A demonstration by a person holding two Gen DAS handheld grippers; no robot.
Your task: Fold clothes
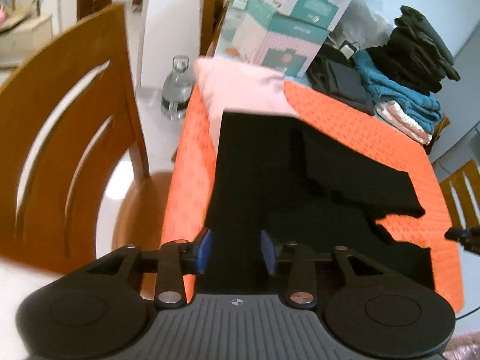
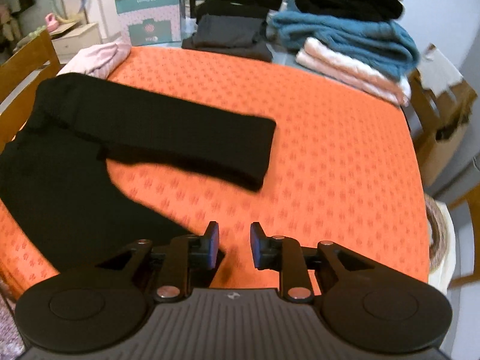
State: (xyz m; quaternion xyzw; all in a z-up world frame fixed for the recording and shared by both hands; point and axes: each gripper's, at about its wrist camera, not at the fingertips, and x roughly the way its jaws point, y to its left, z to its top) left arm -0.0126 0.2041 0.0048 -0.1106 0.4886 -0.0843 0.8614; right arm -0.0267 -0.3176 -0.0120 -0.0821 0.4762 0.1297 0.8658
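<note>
A pair of black trousers [image 2: 90, 138] is lying spread on the orange tablecloth [image 2: 330, 150], toward the left side of the table. One leg is stretching rightward across the cloth, its cuff ending near the middle; the other is running toward the near edge, so the two legs are splaying apart in a V. The garment is lying flat but not folded down to a small stack.

The left gripper [image 1: 236, 250] is hovering directly over the near part of the trousers, its blue pads [image 1: 205, 250] standing apart with nothing between them. The right gripper [image 2: 234, 246] is hanging above the near edge of the table, jaws likewise apart and empty, with the tip of the near leg just to its left and the far leg's cuff ahead and slightly left. My judgement: the left one is nearer the body of the garment, the right nearer the leg ends.

Beyond, a pink garment [image 2: 96, 57] is lying at the far left corner, and folded piles [image 2: 345, 39] are sitting along the far right, beside cartons [image 1: 288, 21].
</note>
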